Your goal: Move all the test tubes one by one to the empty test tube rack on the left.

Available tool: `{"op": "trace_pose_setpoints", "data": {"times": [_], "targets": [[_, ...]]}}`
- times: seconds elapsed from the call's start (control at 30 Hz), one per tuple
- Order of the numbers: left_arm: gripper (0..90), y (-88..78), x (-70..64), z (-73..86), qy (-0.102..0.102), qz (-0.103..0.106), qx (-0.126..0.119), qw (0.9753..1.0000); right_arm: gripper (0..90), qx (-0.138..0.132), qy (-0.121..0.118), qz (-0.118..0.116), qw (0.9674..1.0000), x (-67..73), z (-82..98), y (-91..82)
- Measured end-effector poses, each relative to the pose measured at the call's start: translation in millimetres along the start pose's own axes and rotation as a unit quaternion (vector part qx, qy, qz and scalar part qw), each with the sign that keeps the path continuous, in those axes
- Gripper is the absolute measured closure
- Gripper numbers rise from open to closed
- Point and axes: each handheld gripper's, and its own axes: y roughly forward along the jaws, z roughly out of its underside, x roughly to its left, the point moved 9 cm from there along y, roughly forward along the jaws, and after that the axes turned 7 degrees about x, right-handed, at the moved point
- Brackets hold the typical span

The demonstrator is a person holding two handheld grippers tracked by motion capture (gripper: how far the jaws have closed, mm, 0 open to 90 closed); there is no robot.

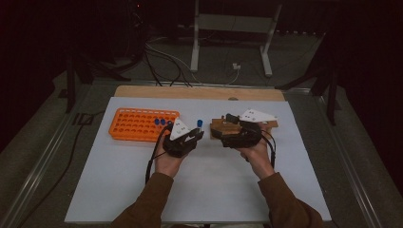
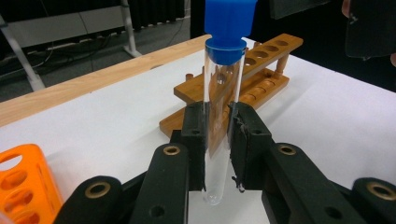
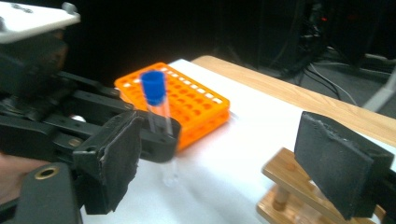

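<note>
Left hand-held gripper (image 2: pixel 218 149) clamps an upright blue-capped tube (image 2: pixel 223 107), which could slip; right hand-held gripper (image 3: pixel 233 163) gapes empty over the wooden rack (image 2: pixel 243 79) at 3 o'clock

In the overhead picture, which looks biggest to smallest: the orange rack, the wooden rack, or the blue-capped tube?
1. Orange rack, clearly the largest.
2. Wooden rack, though the right gripper hides part of it.
3. Blue-capped tube, held by the left gripper.

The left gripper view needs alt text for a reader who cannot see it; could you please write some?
A clear test tube with a blue cap stands upright, clamped between the left gripper's two black jaws above a white table. Behind it lies a wooden tube rack, with the corner of an orange tube rack at lower left.
</note>
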Motion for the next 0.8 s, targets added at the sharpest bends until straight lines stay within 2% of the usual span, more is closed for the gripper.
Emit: {"op": "trace_pose_setpoints", "data": {"times": [0.3,0.53,0.8], "targets": [[77.8,-7.9,7.3,1.9,-0.004,-0.004,-0.001,1.0,3.9,0.018,0.004,0.022,0.9996,-11.6,9.5,-2.3],[77.8,-14.2,14.1,2.7,-0.015,-0.008,-0.005,0.9998,1.5,0.029,-0.004,0.037,0.9989,-16.8,14.8,-4.9],[77.8,-21.2,21.3,4.7,-0.024,-0.01,-0.01,0.9996,0.0,0.032,0.001,0.049,0.9983,-24.6,19.6,-9.2]]}}
